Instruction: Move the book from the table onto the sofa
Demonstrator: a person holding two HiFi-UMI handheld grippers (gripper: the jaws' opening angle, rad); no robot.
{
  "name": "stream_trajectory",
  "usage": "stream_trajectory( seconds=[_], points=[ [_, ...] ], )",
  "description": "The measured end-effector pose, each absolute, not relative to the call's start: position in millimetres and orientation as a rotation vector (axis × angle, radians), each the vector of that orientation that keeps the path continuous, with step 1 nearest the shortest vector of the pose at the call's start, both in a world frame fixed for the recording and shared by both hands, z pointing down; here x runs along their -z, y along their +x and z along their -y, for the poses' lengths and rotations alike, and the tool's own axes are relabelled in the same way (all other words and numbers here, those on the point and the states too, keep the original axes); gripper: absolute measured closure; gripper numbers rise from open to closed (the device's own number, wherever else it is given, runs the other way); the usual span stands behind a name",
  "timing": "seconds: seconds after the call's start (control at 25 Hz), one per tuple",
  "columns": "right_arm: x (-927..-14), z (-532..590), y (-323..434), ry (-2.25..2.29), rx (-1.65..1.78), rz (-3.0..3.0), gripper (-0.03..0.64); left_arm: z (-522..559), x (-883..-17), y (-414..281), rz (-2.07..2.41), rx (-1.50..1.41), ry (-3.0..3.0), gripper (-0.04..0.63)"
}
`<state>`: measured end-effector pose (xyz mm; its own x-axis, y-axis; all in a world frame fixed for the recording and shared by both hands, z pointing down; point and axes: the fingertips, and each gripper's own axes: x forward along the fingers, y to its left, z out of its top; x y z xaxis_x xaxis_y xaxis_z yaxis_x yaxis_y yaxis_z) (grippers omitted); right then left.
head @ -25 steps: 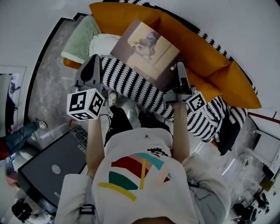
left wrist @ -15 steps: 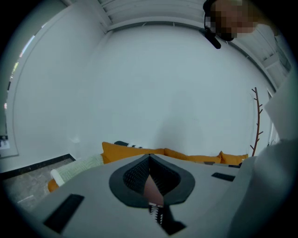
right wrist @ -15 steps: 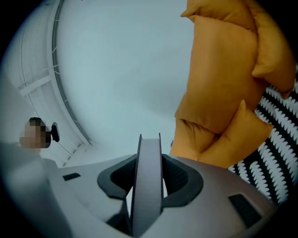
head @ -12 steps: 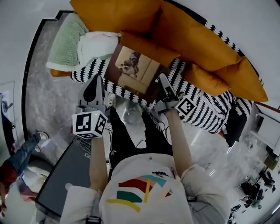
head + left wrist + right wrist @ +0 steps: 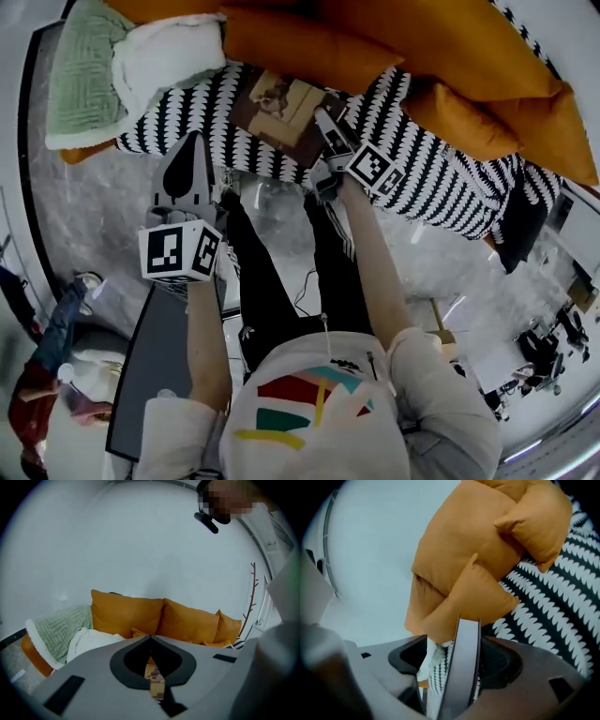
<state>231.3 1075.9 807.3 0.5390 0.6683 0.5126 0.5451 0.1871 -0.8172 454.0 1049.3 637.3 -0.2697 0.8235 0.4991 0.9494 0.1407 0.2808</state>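
The book, brown with a pale cover picture, lies on the sofa's black-and-white striped seat, just before the orange cushions. My right gripper is at the book's right edge. In the right gripper view the book stands edge-on between the jaws of that gripper; the jaws are opening, with a gap on the book's left side. My left gripper hangs shut and empty over the floor, short of the seat's front edge. Through its closed tips a sliver of the book shows.
A green knitted blanket and a white pillow lie at the sofa's left end. A grey laptop sits by the person's left arm. Another person is at the lower left, and marbled floor lies before the sofa.
Both grippers have sunk toward the sofa. The book came down from mid-air onto the striped seat. The right jaws have spread apart around it.
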Motion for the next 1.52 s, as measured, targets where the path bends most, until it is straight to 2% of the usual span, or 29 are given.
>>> stream_trajectory(
  seconds=[0.28,0.56,0.76,1.16,1.36,1.52],
  points=[
    [-798,-1081,197,-1.567,0.179,1.318,0.218,-1049,-620,445,2.211,0.807,-1.755,0.589],
    [-720,-1118,200,-1.722,0.137,1.323,0.204,-1056,-560,453,2.232,0.706,-1.823,0.589],
    [-634,-1144,211,-1.879,0.070,1.313,0.204,-1059,-493,454,2.257,0.602,-1.895,0.588],
    [-411,-1177,242,-2.318,-0.152,1.249,0.206,-1073,-311,452,2.370,0.118,-2.075,0.589],
    [-307,-1167,258,-2.587,-0.235,1.248,0.207,-1063,-260,447,2.390,-0.023,-2.179,0.589],
    [-263,-1142,264,-2.748,-0.262,1.265,0.207,-1051,-239,442,2.386,-0.077,-2.226,0.588]
  ],
)
